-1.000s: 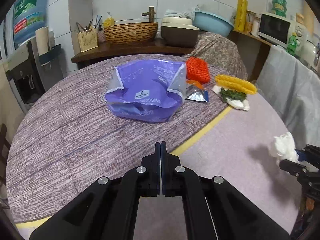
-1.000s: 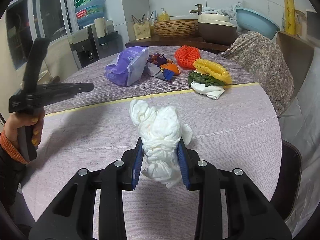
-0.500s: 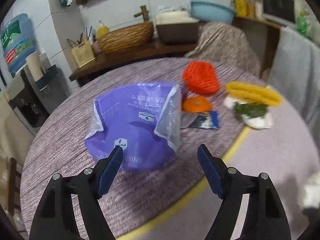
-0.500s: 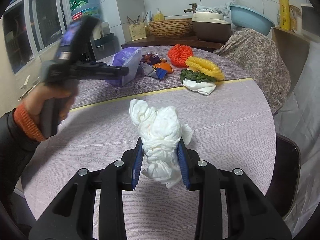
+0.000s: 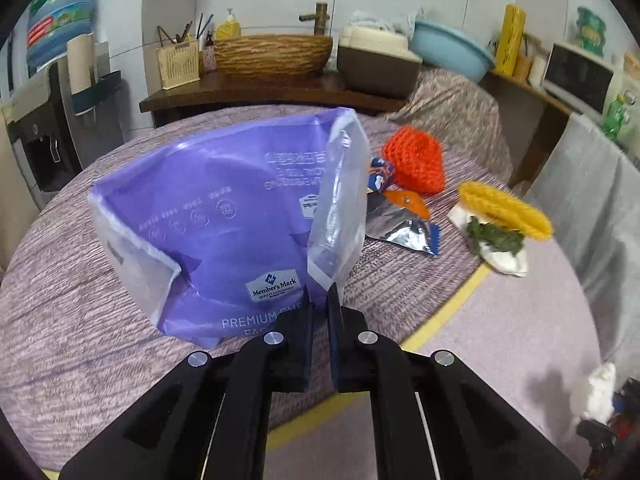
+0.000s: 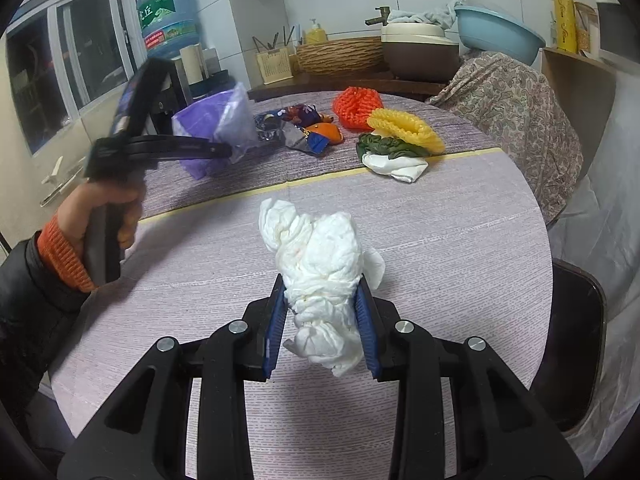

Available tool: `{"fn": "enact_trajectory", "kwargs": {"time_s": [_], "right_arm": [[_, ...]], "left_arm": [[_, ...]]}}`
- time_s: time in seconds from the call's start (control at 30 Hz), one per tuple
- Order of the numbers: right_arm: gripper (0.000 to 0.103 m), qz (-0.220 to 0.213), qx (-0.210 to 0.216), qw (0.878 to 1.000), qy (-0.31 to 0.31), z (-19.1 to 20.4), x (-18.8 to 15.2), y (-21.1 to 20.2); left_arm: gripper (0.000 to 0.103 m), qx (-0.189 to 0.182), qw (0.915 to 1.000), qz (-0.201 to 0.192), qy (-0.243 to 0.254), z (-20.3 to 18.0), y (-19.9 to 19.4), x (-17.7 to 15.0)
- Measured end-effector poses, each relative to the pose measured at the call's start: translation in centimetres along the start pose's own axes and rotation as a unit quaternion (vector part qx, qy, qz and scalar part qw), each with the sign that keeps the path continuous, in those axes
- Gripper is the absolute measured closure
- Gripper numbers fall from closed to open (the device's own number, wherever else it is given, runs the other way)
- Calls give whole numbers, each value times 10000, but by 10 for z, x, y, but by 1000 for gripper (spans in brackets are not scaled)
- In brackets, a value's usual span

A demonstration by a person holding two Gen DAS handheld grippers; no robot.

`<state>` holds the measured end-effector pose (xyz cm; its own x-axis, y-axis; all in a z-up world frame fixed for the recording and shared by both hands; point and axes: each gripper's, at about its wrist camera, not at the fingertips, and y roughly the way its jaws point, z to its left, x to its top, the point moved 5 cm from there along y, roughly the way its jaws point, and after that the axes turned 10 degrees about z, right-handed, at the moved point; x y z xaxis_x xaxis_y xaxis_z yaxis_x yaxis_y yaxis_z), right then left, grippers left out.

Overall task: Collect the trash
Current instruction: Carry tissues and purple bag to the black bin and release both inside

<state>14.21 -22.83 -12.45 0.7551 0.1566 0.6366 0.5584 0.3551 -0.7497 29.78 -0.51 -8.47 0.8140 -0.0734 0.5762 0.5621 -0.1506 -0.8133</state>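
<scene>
A purple plastic bag [image 5: 224,216] stands open-mouthed on the round table [image 5: 72,312]. My left gripper [image 5: 319,300] is shut on the near edge of the bag's clear flap, which rises from between its jaws. In the right wrist view the same left gripper [image 6: 228,151], held by a hand [image 6: 104,208], pinches the bag [image 6: 208,128] at the table's left. My right gripper [image 6: 322,300] is shut on a crumpled white tissue wad [image 6: 320,256], held above the near part of the table. That wad [image 5: 600,392] shows at the lower right of the left wrist view.
Right of the bag lie a foil snack wrapper [image 5: 404,232], an orange foam net [image 5: 416,164], a yellow foam net [image 5: 504,208] and a green and white wad [image 5: 500,248]. A yellow tape line [image 5: 448,308] crosses the table. A dark chair [image 6: 576,352] stands at the right.
My left gripper opened, moved forward to the purple bag and shut on its clear flap. The right gripper kept still with the tissue wad.
</scene>
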Motion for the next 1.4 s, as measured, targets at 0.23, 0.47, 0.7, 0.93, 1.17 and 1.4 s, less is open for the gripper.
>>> {"fn": "enact_trajectory", "kwargs": {"time_s": [0.23,0.47,0.7,0.93,1.17,1.4], "right_arm": [[69,-90,158,9998,45,6,-9,-3],[69,-189,291,9994,79,11,-28,-11],[69,-404,207,9987,242,-5,-44,-32],[69,-680,-396,9926,922,-79,-64,-69],[69,-498,-1086,9734,1954,-192,-100,-71],[68,63,-1474,9558,2542,-269,-137,-21]], "left_arm": [[96,-510,9966,-649,47,-6,-71,-43],[96,-1069,9906,-849,90,-34,-110,-77],[96,-1450,9841,-740,717,-101,-110,-88],[96,-1913,9698,-591,1391,-189,-94,-78],[96,-2437,9509,-123,1904,-272,-71,-76],[96,-2644,9365,289,2284,-346,-43,-78]]}}
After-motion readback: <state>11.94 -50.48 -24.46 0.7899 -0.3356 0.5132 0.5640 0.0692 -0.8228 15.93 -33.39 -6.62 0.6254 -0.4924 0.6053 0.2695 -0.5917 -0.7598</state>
